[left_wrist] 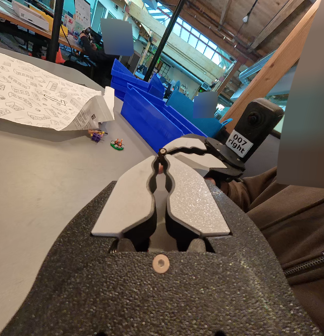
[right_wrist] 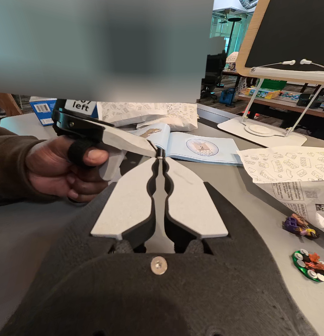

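grippers meet tip to tip above a grey table [left_wrist: 39,181], each held in a person's hand. the left gripper [left_wrist: 161,160] is closed on a thin black rod [left_wrist: 161,158] that stands up between its fingertips, with a small pale-tipped round piece [left_wrist: 163,151] at the rod's top end. the right gripper [right_wrist: 159,158], coming in from the side in the left wrist view, has its fingertips closed around that same small piece, so both tools grip one tiny assembly in the air between them. the left hand [right_wrist: 63,169], in a brown sleeve, shows in the right wrist view wrapped around its handle, one finger through a black strap.

on the table beyond the tips lie a small purple brick figure [left_wrist: 96,136] and, just beside it, a round green brick base with orange and grey studs [left_wrist: 117,144]. a white paper bag printed with brick outlines [left_wrist: 39,101] lies near them. blue plastic bins [left_wrist: 148,109] sit behind the grippers. an open pale blue instruction booklet [right_wrist: 197,149] lies flat farther off, with more white paper bags [right_wrist: 148,112] behind it and a white lamp base [right_wrist: 257,131] to one side.
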Demonstrator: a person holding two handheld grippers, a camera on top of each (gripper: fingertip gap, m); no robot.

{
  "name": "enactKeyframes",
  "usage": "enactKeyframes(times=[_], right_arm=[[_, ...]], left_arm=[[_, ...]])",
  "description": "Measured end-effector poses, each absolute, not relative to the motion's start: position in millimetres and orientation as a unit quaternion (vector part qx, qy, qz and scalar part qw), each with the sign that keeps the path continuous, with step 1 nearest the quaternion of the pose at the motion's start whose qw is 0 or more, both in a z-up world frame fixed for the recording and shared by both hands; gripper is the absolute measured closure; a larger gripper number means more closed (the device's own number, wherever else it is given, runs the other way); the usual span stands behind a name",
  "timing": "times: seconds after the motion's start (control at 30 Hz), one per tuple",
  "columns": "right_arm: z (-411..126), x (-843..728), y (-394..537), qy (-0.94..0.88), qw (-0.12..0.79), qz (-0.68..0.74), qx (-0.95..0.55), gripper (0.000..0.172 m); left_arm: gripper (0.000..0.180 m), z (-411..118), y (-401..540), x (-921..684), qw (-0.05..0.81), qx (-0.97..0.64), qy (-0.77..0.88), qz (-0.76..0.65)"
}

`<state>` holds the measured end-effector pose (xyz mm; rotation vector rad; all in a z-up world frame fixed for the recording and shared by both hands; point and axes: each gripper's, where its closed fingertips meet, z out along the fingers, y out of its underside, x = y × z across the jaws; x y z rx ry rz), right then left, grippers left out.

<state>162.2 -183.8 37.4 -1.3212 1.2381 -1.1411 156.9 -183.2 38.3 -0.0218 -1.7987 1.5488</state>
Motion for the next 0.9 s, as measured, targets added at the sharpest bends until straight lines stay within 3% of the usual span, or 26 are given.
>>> enactKeyframes(times=[0.47, 0.6, 0.73, 0.9], right_arm=[[34.6, 158.8, -191.5, 0.473, 0.399, -0.528, -0.581, 0.172], [39.2, 154.5, -187.5, 0.439, 0.41, -0.532, -0.596, 0.17], [36.5, 154.2, -182.3, 0.426, 0.406, -0.524, -0.616, 0.156], [21.4, 154.8, -175.1, 0.412, 0.376, -0.504, -0.66, 0.155]], left_arm=[[0.177, 37.4, -184.7, 164.9, 0.329, -0.034, -0.722, 0.608], [0.177, 22.5, -186.4, 164.8, 0.207, -0.126, -0.767, 0.594], [0.177, 14.5, -185.7, 163.9, 0.08, -0.217, -0.782, 0.579], [0.177, 7.3, -184.8, 165.7, -0.031, -0.294, -0.777, 0.556]])
